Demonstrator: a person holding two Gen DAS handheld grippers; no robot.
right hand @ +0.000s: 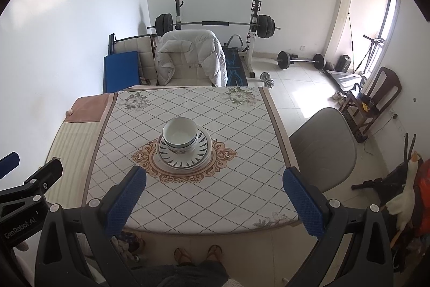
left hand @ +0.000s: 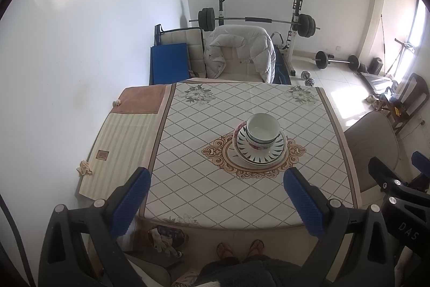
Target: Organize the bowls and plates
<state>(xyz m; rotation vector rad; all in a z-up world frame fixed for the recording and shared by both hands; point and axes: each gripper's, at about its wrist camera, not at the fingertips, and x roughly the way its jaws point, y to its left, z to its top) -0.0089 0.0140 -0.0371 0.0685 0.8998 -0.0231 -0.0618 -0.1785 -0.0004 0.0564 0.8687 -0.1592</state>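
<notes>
While both grippers hang above the near edge of the worktop (left hand: 188, 152), the left gripper (left hand: 217, 202) and right gripper (right hand: 215, 202) have jaws spread wide, gripping nothing. Nested bowls (left hand: 262, 131) sit on stacked plates (left hand: 258, 152) at the worktop's centre, well apart from both.

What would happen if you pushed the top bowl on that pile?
The top bowl looks glossy and ceramic, so it would probably slide and could chip if it fell. It sits nested in another bowl on stacked plates, off-centre toward the left, so a sideways push might tip the pile.
</notes>
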